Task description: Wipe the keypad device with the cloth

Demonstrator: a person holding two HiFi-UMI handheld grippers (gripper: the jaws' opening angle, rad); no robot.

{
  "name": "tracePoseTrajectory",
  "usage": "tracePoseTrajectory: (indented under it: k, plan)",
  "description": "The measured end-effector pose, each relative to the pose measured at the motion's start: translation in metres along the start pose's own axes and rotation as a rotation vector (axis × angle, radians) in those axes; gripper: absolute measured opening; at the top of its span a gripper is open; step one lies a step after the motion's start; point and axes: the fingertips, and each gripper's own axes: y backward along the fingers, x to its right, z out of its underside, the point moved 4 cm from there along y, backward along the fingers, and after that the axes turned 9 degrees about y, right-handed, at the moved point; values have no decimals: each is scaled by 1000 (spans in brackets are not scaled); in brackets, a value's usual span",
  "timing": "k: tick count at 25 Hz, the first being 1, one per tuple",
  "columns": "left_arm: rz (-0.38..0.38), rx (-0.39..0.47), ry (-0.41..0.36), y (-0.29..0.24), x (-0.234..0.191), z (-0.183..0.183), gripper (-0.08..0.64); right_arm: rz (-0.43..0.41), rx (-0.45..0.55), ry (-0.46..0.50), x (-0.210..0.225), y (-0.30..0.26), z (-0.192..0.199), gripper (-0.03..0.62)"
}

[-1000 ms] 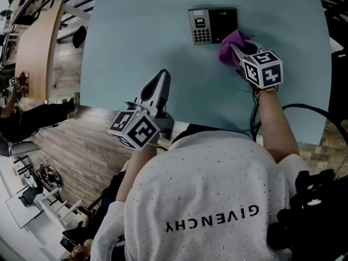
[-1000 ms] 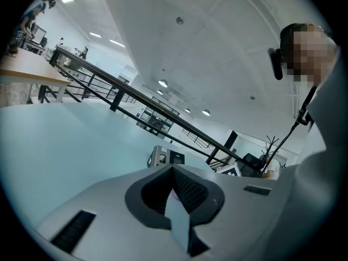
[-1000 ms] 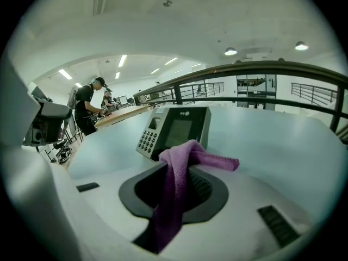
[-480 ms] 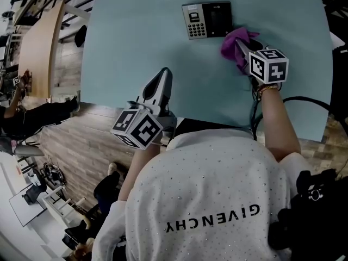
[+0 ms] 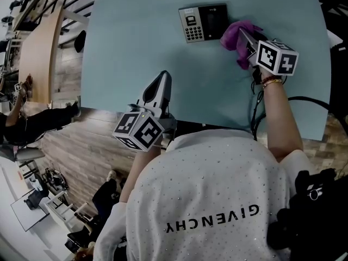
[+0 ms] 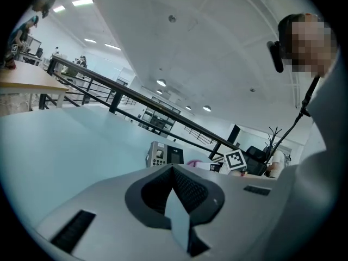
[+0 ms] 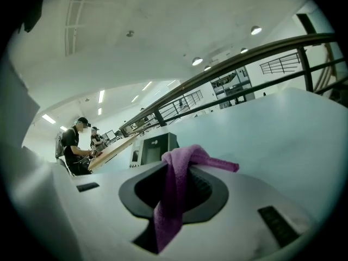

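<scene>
Right gripper view: we saw the right gripper (image 7: 181, 161) clamped tight on the purple cloth (image 7: 171, 200), just beside the keypad device (image 7: 154, 145).
Left gripper view: our left gripper (image 6: 173, 171) was closed, jaws together on nothing.

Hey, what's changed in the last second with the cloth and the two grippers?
The right hand-held gripper, shut on the purple cloth, carried it away from the person, from the keypad device's near right corner to alongside its right edge. The left hand-held gripper stayed shut and empty over the table's near edge; the device roughly kept its place.
</scene>
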Motion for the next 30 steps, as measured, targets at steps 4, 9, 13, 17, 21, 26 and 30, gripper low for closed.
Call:
tracePoseTrajectory:
  k: [4, 9, 13, 17, 21, 26, 30]
  plan:
    - [23, -10, 9, -4, -5, -6, 0, 51, 67, -29, 6, 0, -27, 67]
    - [42, -3, 11, -3, -18, -23, 0, 117, 163, -55, 9, -3, -56, 67]
    - [36, -30, -42, 5, -31, -32, 0, 132, 238, -53, 7, -13, -78, 67]
    - [16, -35, -20, 18, -47, -31, 0, 103, 197, -53, -8, -28, -73, 67]
    - [19, -16, 7, 23, -55, -36, 0, 94, 102, -63, -17, -42, -48, 69]
    - [10, -5, 36, 26, -65, -38, 0, 107, 120, -152, -14, -40, -35, 69]
    - [10, -7, 54, 27, -67, -36, 0, 122, 99, -196, -14, -36, -19, 71]
